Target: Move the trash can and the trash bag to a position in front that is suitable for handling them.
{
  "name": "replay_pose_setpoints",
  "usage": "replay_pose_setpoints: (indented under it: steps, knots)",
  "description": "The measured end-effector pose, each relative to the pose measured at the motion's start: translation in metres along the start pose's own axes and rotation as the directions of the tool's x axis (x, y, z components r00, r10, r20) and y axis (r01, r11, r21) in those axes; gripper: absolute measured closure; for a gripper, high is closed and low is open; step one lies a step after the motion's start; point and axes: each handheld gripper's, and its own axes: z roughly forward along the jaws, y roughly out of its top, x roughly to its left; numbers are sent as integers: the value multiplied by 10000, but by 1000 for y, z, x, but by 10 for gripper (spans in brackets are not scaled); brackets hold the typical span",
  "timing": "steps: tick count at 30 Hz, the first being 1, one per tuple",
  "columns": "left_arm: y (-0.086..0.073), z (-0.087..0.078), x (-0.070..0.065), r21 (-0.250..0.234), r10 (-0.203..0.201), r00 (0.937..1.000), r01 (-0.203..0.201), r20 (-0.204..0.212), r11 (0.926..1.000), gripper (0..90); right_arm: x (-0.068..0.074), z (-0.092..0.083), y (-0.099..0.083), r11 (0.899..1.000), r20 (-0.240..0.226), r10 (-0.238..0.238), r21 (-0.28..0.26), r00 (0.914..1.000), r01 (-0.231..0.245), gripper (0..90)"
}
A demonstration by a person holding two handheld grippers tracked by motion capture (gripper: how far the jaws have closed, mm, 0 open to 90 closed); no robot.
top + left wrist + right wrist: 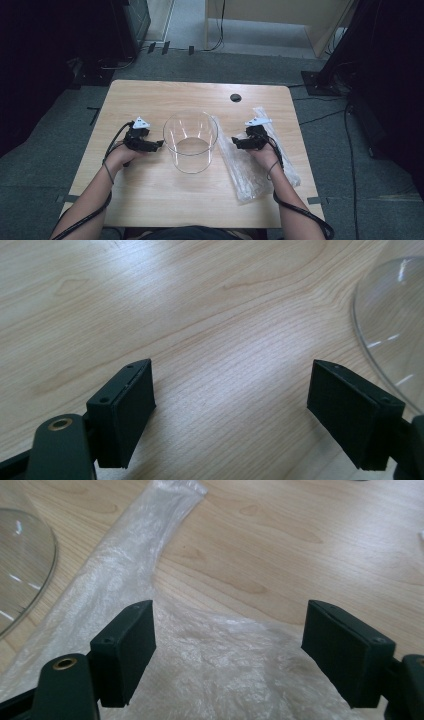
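A clear glass bowl [190,140] stands in the middle of the wooden table [150,95]. To its left my left gripper [159,144] rests by the table, jaws wide open over bare wood, nothing between them; the bowl's rim [395,330] curves at the right of the left gripper view. A crumpled clear plastic bag [250,165] lies right of the bowl. My right gripper [234,142] hovers over the bag [210,665], open, with the plastic below the fingers [125,650] and not pinched. The bowl's edge [25,570] appears at the left of the right gripper view.
A round cable hole [235,97] sits near the table's far edge. Dark stands and cables surround the table on the grey floor [330,165]. A pale wooden cabinet [280,20] stands beyond the table.
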Motion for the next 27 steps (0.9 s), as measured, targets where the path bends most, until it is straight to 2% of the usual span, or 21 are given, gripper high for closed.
replay_pose_setpoints:
  steps: [3,5,8,10,12,17,21,24,27]
  knots:
    - [3,-3,-3,90,132,9999,-133,35,9999,183,1,-5,1,10000,22,23,-6,10000,-23,218]
    - [5,-6,-4,122,197,9996,-200,198,9997,184,3,-7,2,9999,-48,59,-87,10000,-60,220]
    - [7,-10,-5,-70,58,9988,-55,480,10000,235,8,-11,4,9999,-163,41,-132,9999,-43,241]
    - [9,-15,-7,-251,163,9979,-147,627,9996,237,11,-15,6,9997,-463,142,-179,9988,-150,254]
    - [10,-19,-10,-448,321,9967,-288,744,9986,245,17,-19,8,9994,-576,235,-247,9981,-250,260]
    - [10,-27,-13,-642,490,9942,-430,958,9970,253,30,-28,12,9985,-803,-86,-538,9967,42,278]
    - [11,-33,-17,-1012,685,9893,-556,1286,9933,260,35,-33,14,9973,-917,-194,-726,9956,127,291]
    - [11,-37,-19,-1033,857,9863,-715,1407,9921,260,37,-38,14,9964,-1036,-223,-835,9944,137,293]
    - [11,-41,-22,-1127,853,9814,-664,1721,9914,260,40,-45,15,9948,-1087,-422,-964,9932,317,295]
